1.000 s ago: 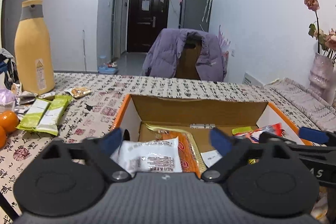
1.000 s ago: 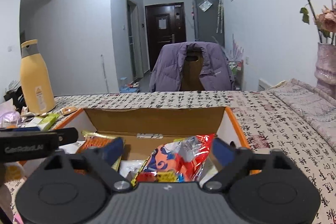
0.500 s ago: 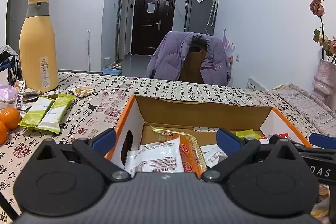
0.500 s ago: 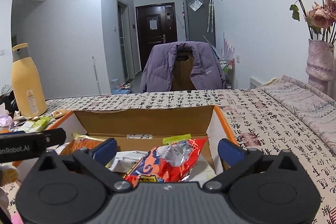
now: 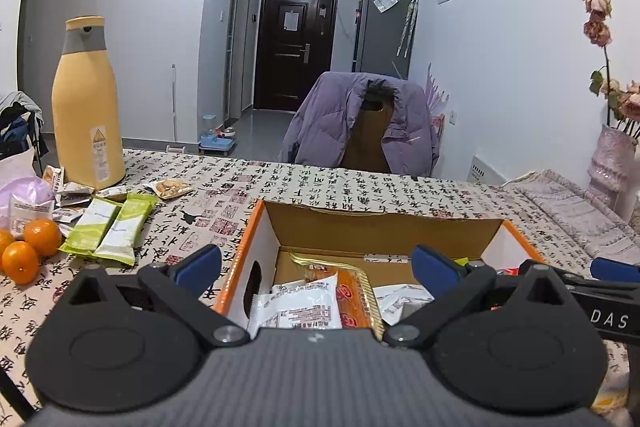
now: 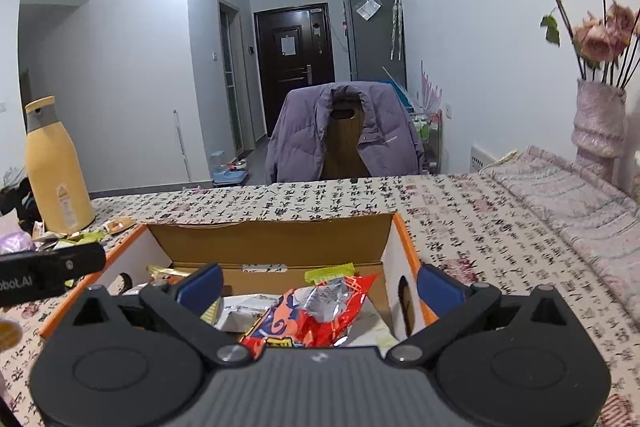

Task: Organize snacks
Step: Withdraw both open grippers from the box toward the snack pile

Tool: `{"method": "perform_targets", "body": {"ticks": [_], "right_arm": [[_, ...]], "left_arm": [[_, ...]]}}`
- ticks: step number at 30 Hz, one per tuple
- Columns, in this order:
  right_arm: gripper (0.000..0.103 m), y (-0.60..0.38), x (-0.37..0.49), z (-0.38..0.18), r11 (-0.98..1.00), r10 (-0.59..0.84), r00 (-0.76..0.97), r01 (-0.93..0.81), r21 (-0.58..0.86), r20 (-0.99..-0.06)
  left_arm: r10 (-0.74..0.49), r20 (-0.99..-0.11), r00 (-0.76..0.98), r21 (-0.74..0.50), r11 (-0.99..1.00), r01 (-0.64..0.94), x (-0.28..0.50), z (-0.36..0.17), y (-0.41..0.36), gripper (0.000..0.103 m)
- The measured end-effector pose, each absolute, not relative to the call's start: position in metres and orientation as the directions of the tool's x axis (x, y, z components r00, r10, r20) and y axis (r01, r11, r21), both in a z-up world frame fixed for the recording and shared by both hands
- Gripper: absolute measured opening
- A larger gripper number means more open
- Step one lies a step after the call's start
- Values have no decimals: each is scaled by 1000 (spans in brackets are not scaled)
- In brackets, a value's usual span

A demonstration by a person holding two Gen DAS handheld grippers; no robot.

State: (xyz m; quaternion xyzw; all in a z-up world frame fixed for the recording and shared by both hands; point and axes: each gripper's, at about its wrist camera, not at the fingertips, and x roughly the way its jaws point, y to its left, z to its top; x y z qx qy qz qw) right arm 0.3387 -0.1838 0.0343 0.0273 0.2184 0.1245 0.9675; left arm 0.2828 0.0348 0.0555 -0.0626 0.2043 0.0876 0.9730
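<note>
Both my grippers hover over cardboard box (image 5: 384, 223) on counter (image 6: 480, 223), left gripper (image 5: 316, 265) and right gripper (image 6: 320, 285) with fingers spread, empty. Red snack bag (image 6: 316, 315) and white packet (image 5: 298, 305) lie inside box. Green bars (image 5: 108, 225) wait outside, so next pickup probably there.

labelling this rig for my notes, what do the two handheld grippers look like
Both match: the left gripper and right gripper each have a dark grey ribbed body, two round black discs, black linkage arms with silver pivots and blue-padded fingers. White lettering marks their sides.
</note>
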Motion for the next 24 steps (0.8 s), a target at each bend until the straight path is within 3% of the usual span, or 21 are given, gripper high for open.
{"method": "perform_targets", "body": {"ticks": [10, 24], "right_arm": [[103, -197, 277, 52, 962, 271, 880, -257, 89, -390], [103, -217, 188, 34, 952, 302, 866, -297, 77, -400]], "left_arm": [[139, -400, 906, -80, 979, -186, 229, 67, 30, 103], [112, -435, 893, -63, 986, -154, 147, 46, 24, 103]]}}
